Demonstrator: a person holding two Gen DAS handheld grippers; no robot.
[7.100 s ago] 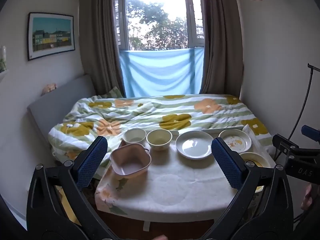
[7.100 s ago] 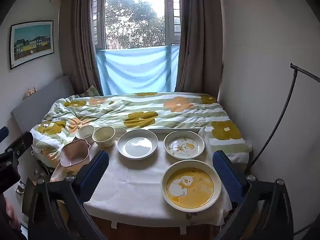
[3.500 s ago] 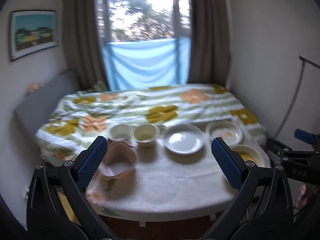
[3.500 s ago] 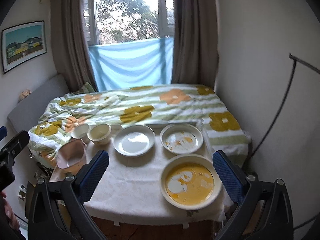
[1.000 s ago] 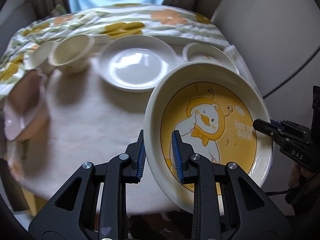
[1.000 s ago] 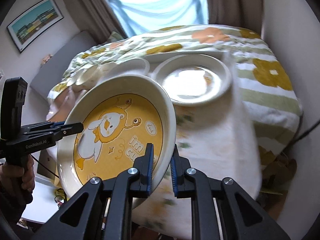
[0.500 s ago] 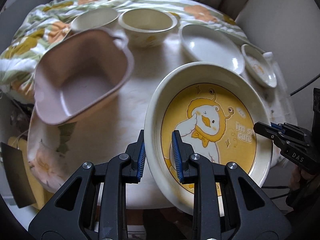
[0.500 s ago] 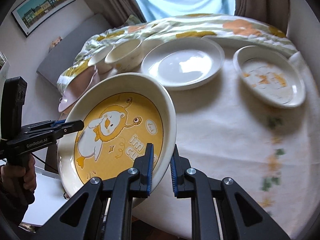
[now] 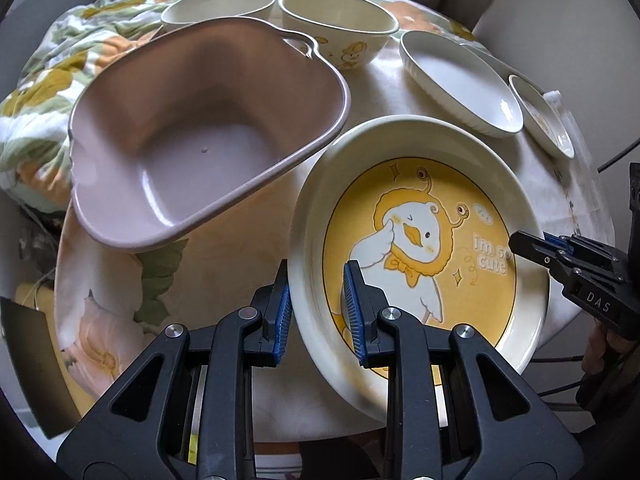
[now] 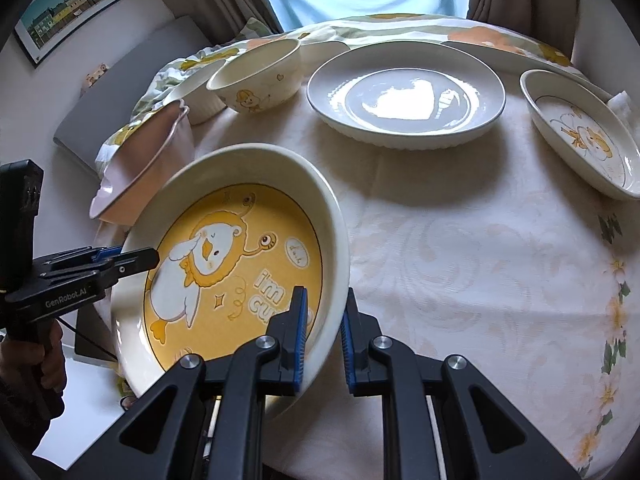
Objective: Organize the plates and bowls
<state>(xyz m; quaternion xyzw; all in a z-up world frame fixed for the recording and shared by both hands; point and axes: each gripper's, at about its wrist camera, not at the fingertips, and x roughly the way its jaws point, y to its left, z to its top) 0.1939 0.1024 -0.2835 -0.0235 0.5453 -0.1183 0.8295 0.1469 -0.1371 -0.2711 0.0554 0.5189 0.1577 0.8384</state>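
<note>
Two-handed carry going on here: left gripper [image 9: 316, 312] clamped on the near-left rim of the big cream round plate with the yellow duck cartoon [image 9: 420, 240], right gripper [image 10: 322, 332] pinching the opposite rim. Probably both because it's wide and deep, tips easily otherwise. Held tilted above the pale floral tablecloth [image 10: 460, 240], right beside the dusty-pink squarish plastic bowl [image 9: 200, 136]. Readable stuff: "i'm so cute" on the plate, "DAS" on one gripper body, "GenRobot.AI" on the other. Plain white ridged plate [image 10: 404, 96] sitting further back, likely stacking candidate.
</note>
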